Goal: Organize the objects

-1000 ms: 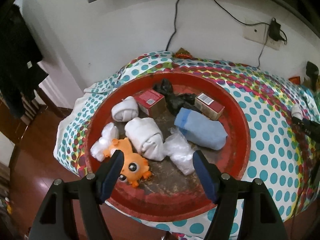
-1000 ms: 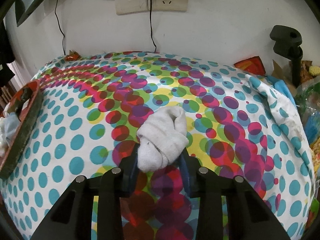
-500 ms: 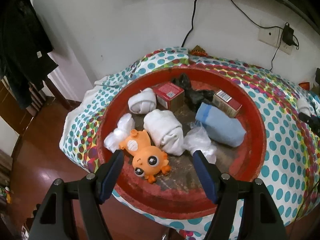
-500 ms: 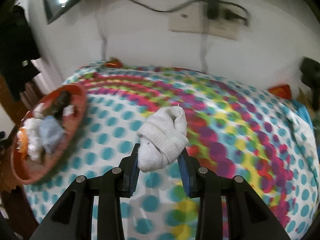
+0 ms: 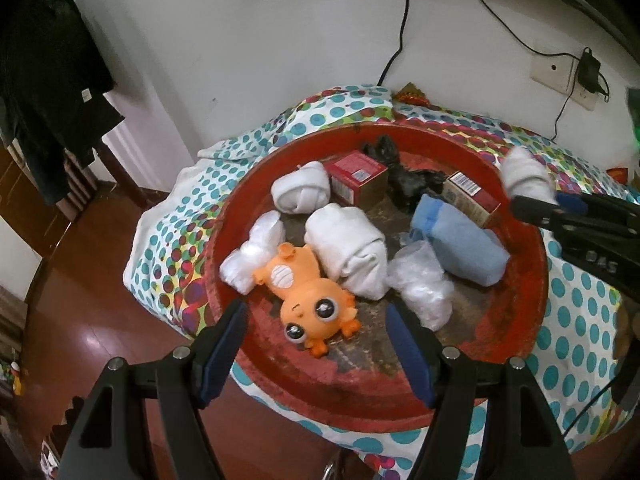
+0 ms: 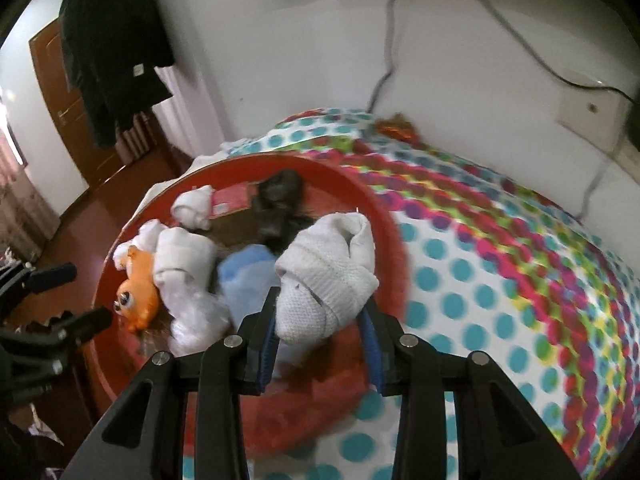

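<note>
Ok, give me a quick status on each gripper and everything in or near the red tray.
Right gripper: shut on white sock roll, held above the tray's right side.
Left gripper: open, holding nothing, at the tray's near rim.
Red tray: on the dotted bedspread, holding items.
Orange toy: lying in the tray.
Blue roll: lying in the tray.
Two small boxes: in the tray, far side.

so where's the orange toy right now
The orange toy lies in the red tray, near its front-left rim in the left wrist view, between a white plastic bag and a rolled white sock.
</note>
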### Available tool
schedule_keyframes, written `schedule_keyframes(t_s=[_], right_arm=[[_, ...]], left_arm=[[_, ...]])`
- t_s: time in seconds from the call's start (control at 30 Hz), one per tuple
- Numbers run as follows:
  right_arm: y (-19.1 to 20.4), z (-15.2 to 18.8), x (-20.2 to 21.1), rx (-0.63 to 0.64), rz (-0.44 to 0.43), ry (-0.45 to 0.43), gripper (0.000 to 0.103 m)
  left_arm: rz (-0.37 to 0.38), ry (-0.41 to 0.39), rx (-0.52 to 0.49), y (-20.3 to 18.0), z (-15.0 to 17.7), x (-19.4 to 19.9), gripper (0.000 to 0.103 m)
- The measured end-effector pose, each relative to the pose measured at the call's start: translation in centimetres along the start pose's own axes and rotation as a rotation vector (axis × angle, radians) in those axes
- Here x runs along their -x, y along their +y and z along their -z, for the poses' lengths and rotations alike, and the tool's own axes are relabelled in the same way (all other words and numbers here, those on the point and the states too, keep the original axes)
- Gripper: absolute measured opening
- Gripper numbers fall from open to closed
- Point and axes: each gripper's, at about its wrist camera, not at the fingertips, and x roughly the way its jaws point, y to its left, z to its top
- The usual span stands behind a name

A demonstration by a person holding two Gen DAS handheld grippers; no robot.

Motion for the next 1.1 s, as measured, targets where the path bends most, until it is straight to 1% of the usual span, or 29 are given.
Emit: schedule_keyframes(t_s=[0.13,0.33,0.4,0.43,0.5,0.6,0.7,0.8,0.9,1.1], right_arm=[[1.9,-1.0,-1.8,0.025,-0.001,0.027,0.036],[2.9,-1.9,-3.4,0.034,0.012,0.055,0.037],[3.0,-2.0,-3.6,0.033,0.025,0.056,0.040],[3.0,-2.1,-3.6,0.031,0.026,0.057,0.043],[3.1,-2.1,-3.5,0.027,0.036,0.059,0.062],[3.4,-1.7,-2.7,0.042,0.066,0.055,0.075],[3.5,-1.1,-1.5,0.028,0.083,0.075,0.087],[3.7,-0.1,0.0,0.015,0.080,0.098,0.093],[4.1,1.2,0.9,0.005,0.077,0.117,0.095],[5.4,3.4,1.1,0.009,0.073,0.185,0.096]], left_arm=[[-0.007,0.009,0.011,0.7,0.1,-0.3,0.073],[-0.003,0.023,0.019,1.3,0.2,-0.8,0.073],[0.001,0.030,0.022,1.4,0.2,-1.1,0.073],[0.003,0.032,0.021,1.4,0.3,-1.2,0.073],[0.005,0.037,0.020,1.4,0.3,-1.3,0.073],[0.009,0.040,0.021,1.3,0.4,-1.4,0.073],[0.010,0.042,0.028,1.5,0.3,-1.5,0.073],[0.011,0.049,0.040,1.6,0.3,-1.6,0.073],[0.017,0.059,0.051,1.6,0.3,-1.7,0.073],[0.021,0.063,0.053,1.1,0.5,-1.5,0.073]])
